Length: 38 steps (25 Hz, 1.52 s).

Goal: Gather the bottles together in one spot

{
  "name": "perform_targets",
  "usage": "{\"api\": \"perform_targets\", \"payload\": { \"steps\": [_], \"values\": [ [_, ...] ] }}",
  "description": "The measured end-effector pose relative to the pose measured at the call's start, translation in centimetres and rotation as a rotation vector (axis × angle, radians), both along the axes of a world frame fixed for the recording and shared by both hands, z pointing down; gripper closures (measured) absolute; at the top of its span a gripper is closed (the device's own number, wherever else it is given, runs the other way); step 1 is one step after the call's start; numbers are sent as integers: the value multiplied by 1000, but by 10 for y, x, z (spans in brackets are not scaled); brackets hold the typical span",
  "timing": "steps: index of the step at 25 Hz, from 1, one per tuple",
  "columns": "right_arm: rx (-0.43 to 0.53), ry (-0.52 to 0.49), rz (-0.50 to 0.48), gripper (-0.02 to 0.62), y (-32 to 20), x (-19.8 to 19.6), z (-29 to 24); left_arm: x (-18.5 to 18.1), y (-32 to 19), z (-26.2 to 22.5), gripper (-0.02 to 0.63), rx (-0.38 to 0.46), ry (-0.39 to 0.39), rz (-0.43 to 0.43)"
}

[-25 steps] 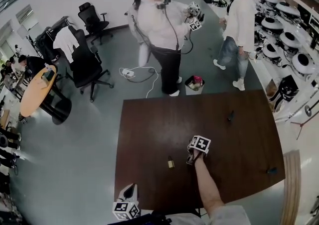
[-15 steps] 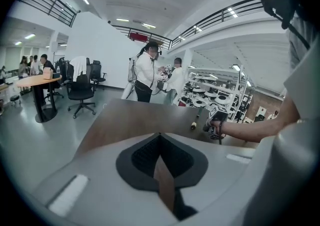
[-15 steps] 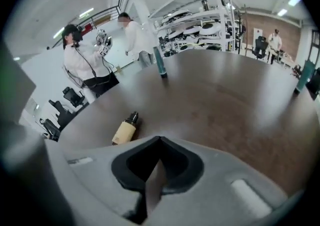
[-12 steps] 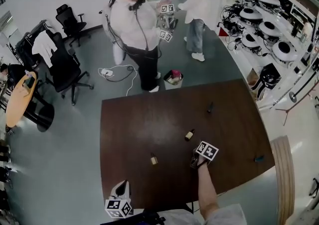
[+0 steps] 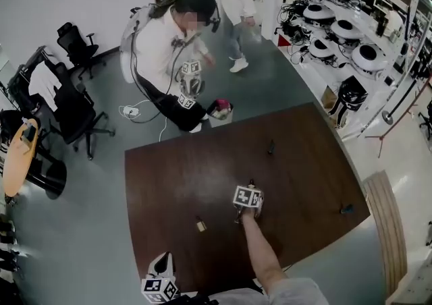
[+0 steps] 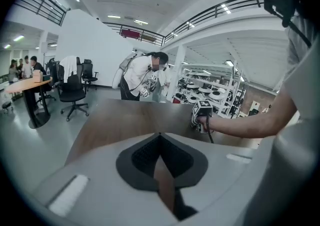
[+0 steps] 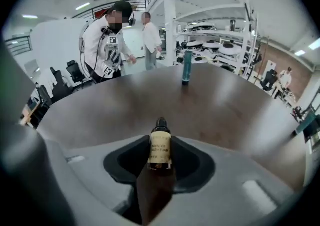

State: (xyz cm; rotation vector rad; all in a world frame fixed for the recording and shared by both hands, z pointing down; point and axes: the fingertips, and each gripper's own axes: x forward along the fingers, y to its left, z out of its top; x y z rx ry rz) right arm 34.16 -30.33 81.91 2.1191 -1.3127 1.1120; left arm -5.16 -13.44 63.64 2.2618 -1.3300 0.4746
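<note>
A small amber bottle (image 7: 160,145) with a black cap and a cream label stands between the jaws of my right gripper (image 7: 160,171), out over the middle of the dark brown table (image 5: 304,182). These jaws are opening, with the pads close beside the bottle's sides. In the head view the right gripper (image 5: 250,187) hides most of that bottle. A second small amber bottle (image 5: 200,224) sits to its left. A tall teal bottle (image 7: 187,67) stands far ahead (image 5: 271,147). My left gripper (image 5: 160,264) is shut and empty at the near edge (image 6: 160,137).
A small blue item (image 5: 346,209) lies near the table's right edge. A person (image 5: 172,47) holding grippers stands beyond the far edge beside a bin (image 5: 220,111). Office chairs (image 5: 74,111) stand at the left, and a wooden bench (image 5: 388,229) runs along the right.
My right gripper moved left and forward onto the amber bottle, which stood apart from it before. The person beyond the table came closer and bent forward. The left gripper stayed put.
</note>
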Motion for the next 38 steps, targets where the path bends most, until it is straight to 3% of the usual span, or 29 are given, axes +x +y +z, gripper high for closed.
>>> {"api": "perform_targets", "payload": {
  "steps": [3,8,10,15,17,23,25,26,27,28,31,35,38],
  "values": [
    [27,1,132,462,43,36,2,-8,-2,7,604,-1,-5,1],
    [19,-39,512,462,126,109,3,-4,-9,11,604,-7,0,42],
    [33,-54,577,462,134,115,1,4,-9,11,604,-6,-3,72],
    [137,-171,549,451,118,100,3,24,-1,8,604,6,8,126],
    [175,-237,504,373,113,91,0,24,2,8,604,12,9,134],
    [213,-166,471,365,161,103,-38,31,11,-4,604,26,36,97],
    [260,-171,409,373,178,92,-54,32,17,-8,604,48,59,90],
    [283,-168,334,392,185,77,-62,28,21,-8,604,62,70,89],
    [305,-161,225,434,190,56,-70,21,25,-6,604,78,79,91],
    [322,-154,94,572,194,30,-78,15,30,-4,604,94,86,95],
    [371,-188,-253,594,223,-50,-107,10,51,-13,604,134,127,120],
    [484,-303,-379,594,289,-129,-157,-15,97,-26,604,186,189,109],
    [557,-321,-449,595,319,-165,-192,-38,127,-22,604,206,221,81]
  ]
}}
